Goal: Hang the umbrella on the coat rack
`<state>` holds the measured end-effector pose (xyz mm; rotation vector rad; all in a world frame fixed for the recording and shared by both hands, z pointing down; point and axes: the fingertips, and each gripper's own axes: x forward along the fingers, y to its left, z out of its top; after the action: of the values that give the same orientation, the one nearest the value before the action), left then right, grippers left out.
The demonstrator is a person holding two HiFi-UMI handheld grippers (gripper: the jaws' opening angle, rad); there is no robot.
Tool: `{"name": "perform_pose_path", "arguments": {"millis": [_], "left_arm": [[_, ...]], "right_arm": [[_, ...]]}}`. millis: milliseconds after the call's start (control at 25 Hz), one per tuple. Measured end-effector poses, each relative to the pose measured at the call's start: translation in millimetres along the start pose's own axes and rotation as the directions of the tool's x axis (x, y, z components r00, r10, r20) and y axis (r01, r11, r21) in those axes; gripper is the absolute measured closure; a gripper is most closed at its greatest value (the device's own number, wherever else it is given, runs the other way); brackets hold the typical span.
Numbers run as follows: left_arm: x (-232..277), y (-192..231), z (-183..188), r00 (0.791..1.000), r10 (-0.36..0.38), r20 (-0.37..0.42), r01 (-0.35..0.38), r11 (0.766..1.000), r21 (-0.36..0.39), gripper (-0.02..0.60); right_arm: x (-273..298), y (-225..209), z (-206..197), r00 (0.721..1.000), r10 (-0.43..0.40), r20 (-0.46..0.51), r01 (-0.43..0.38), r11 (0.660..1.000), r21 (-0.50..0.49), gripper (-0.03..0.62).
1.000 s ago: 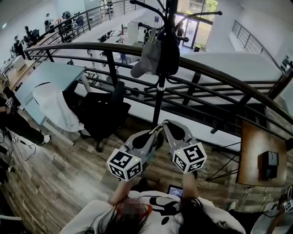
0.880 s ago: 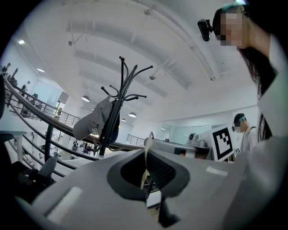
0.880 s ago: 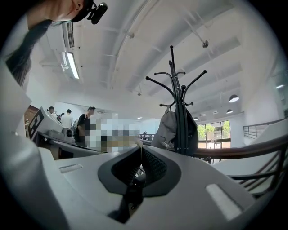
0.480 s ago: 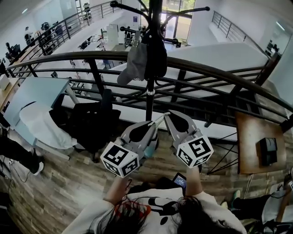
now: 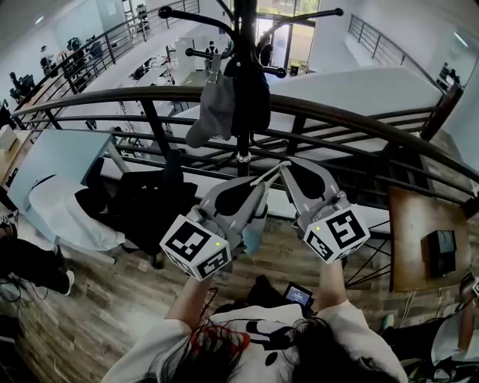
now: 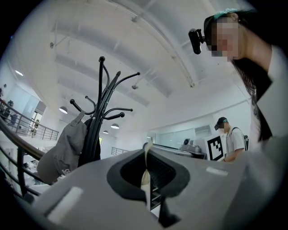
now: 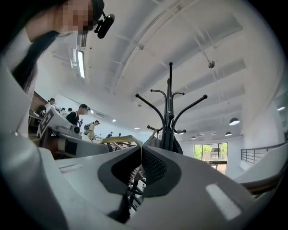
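Umbrella (image 5: 253, 233) shows pale blue just under my left claw (image 5: 262, 183), near the coat rack (image 5: 243, 142). Its cream strap (image 5: 266, 173) spans both claws. The left is pinched tight on it, and the right claw (image 5: 283, 165) is closed on the other end. A grey cap (image 5: 212, 112) hangs on the rack.

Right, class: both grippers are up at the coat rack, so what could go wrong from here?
1. The thin umbrella strap is pinched only at the jaw tips of the left gripper and right gripper, so it could slip free.
2. A grey cap and a dark garment crowd the near hooks of the coat rack, so the strap may snag there or knock the cap off.
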<state>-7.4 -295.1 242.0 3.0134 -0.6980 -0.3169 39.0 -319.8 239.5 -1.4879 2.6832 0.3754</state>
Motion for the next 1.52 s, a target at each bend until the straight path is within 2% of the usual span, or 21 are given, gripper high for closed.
{"name": "perform_pose_path", "arguments": {"millis": [720,1080,1520], "left_arm": [[101,49,70,0.991,0.046,0.124,-0.064,0.987,0.146,0.581],[115,85,107,0.981,0.087,0.175,-0.123,0.969,0.212,0.58],[127,123,109,0.973,0.163,0.165,-0.203,0.943,0.264,0.581]], "right_arm": [[55,-105,59,0.984,0.119,0.132,-0.101,0.985,-0.139,0.563],[101,-125,80,0.966,0.185,0.183,-0.153,0.973,-0.175,0.563],[141,-132,81,0.942,0.257,0.215,-0.206,0.951,-0.233,0.563]]}}
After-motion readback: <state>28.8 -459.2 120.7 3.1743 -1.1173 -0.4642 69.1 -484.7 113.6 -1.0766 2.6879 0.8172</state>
